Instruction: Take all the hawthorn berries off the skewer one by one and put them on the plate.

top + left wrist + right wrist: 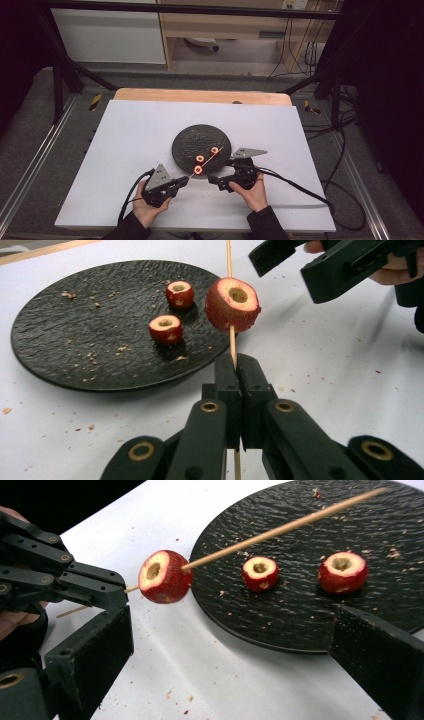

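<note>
The left gripper has its black jaws pressed together on a thin wooden skewer; threaded on it, just past the jaw tips, sits a round red cored fruit, rough-skinned with a pale hollow centre; it hangs above the white table at the edge of a round, matte black, pebbly plate, where two smaller cored pieces lie; the right gripper stands spread wide, holding nothing, near the fruit.
</note>
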Motion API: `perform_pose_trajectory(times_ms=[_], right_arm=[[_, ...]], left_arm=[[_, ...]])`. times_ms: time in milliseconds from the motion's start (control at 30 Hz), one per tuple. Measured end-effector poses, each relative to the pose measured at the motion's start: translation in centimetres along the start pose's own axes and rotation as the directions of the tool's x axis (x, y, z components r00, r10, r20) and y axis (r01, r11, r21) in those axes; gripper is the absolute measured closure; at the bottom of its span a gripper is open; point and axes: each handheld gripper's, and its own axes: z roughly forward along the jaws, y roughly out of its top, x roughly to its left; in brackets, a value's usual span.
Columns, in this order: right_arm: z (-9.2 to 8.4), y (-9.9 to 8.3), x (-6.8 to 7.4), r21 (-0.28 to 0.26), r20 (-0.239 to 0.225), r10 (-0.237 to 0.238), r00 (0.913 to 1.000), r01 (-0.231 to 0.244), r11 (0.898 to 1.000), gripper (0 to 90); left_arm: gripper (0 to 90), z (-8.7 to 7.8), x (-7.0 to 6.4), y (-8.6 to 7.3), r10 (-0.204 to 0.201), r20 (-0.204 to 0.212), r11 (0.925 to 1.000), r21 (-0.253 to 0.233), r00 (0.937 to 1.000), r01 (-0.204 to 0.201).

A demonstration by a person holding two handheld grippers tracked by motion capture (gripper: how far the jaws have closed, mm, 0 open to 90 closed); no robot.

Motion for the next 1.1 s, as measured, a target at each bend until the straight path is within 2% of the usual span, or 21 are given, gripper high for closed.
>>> perform_pose_trajectory(times_ms=[200, 433, 867, 1100], right_arm=[[0.4, -0.3, 0.1, 0.000, -0.013, 0.010, 0.9999, -0.011, 1.000, 8.4], [0.8, -0.6, 0.2, -0.007, -0.039, 0.017, 0.9991, -0.018, 1.000, 18.4], [1.3, -0.9, 0.4, 0.002, -0.117, 0.049, 0.9920, -0.049, 0.999, 44.3], [1.3, -0.9, 0.5, 0.012, -0.146, 0.060, 0.9875, -0.059, 0.998, 54.8]], left_arm=[[88.4, 0.4, -0.6, 0.1, 0.009, 0.010, 1.0000, 0.001, 0.9999, -0.009], [88.4, 0.8, -1.2, 0.2, 0.025, 0.021, 0.9997, 0.004, 0.9995, -0.025], [88.4, 1.3, -1.8, 0.1, 0.038, 0.039, 0.9992, 0.014, 0.9985, -0.038], [88.4, 1.3, -1.9, 0.1, 0.038, 0.039, 0.9991, 0.016, 0.9985, -0.038]])
